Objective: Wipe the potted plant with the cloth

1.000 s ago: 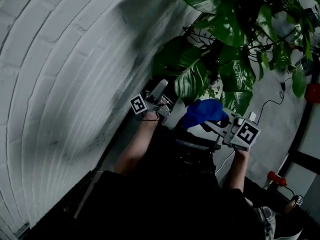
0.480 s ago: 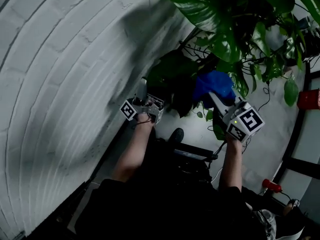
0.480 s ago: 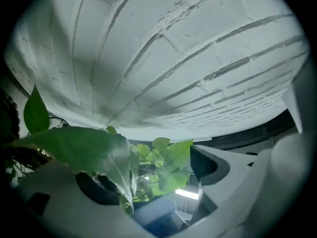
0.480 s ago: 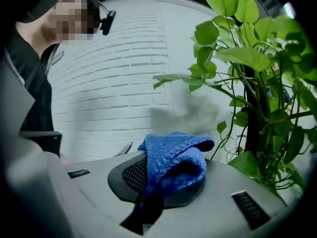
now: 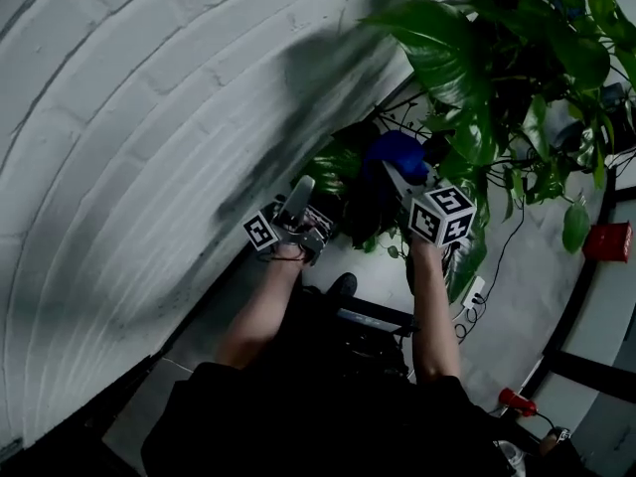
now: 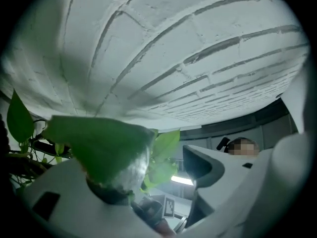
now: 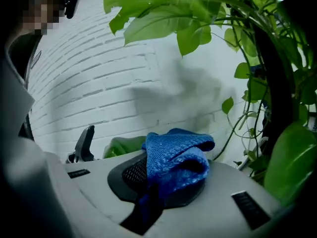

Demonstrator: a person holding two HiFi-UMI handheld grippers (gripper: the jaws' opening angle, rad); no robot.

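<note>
Right hand-held gripper point(image 5: 395, 174) clamping cloth point(image 5: 396, 150) moved left; left hand-held gripper point(image 5: 296, 197) closing, yet apart, around leaf point(image 6: 94, 143).

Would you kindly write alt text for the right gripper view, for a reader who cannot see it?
The right gripper pinches a bunched blue cloth before a white brick wall. Green plant leaves hang above and down the picture's right side.

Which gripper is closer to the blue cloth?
Right. The right gripper clamps the blue cloth; the left gripper sits apart toward the brick wall, its jaws just narrowing with a leaf between.
</note>
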